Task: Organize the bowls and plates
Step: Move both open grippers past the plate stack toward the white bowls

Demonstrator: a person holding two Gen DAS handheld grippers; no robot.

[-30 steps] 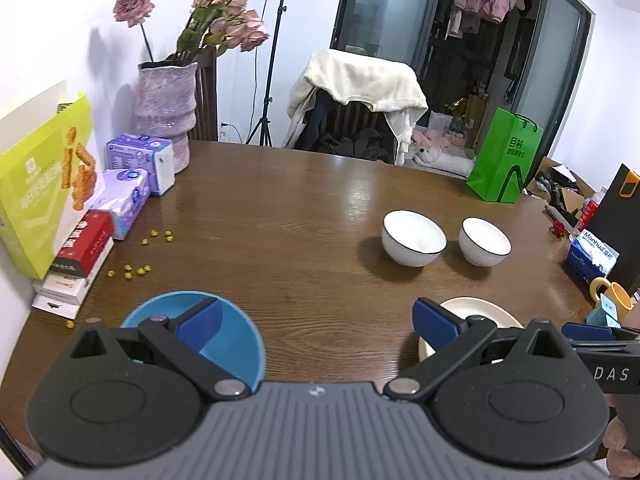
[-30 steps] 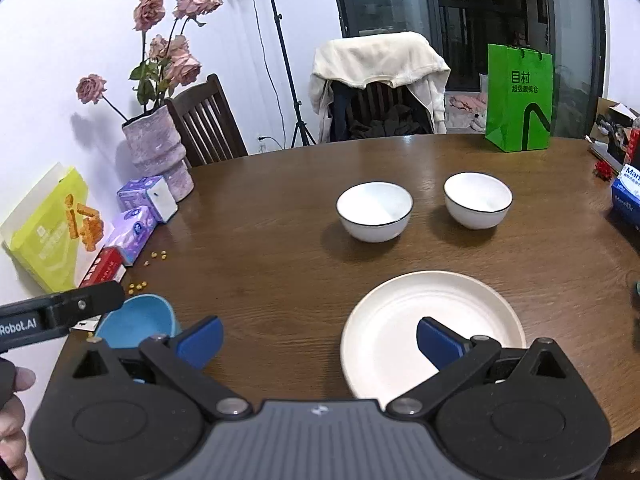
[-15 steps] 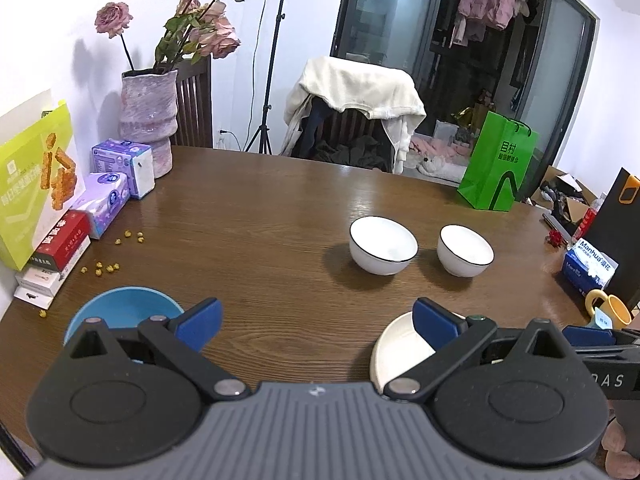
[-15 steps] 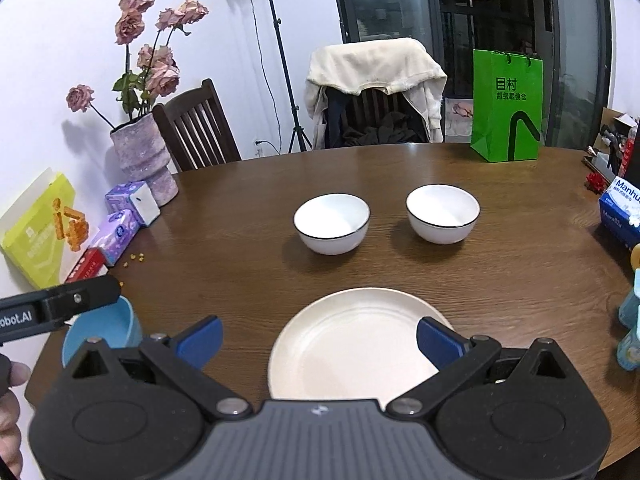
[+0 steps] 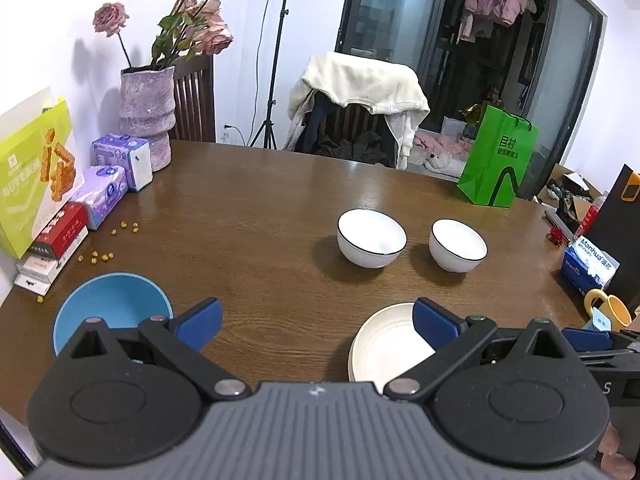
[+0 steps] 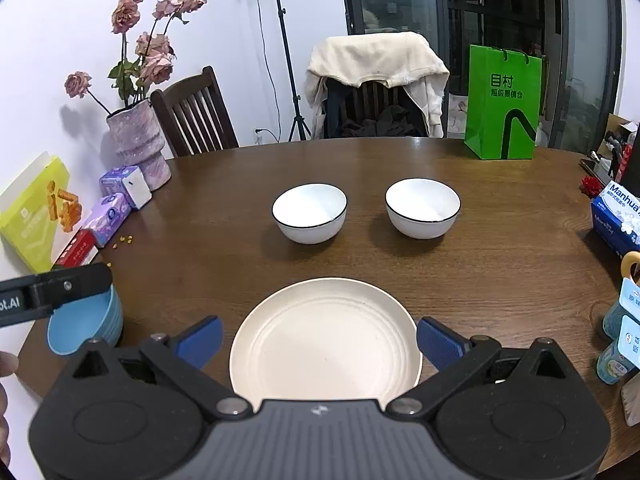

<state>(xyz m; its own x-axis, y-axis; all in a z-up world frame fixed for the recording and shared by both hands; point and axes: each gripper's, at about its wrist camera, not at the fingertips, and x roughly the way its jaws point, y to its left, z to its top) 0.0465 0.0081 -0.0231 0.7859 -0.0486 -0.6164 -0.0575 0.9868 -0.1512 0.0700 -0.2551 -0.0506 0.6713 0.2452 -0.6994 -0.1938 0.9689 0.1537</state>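
Sitting near the table's (image 6: 500, 288) front edge, cream plate (image 6: 326, 338) lies under my right gripper (image 6: 320, 338), jaws wide and empty; blue bowl (image 5: 108, 308) left under my left gripper (image 5: 318, 320), likewise wide; two white bowls (image 6: 310, 212) beyond.

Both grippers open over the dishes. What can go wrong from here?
1. The blue bowl sits near the table edge; a nudge from the left gripper may tip it off.
2. The cream plate lies flat, so the right gripper may slip on its rim.
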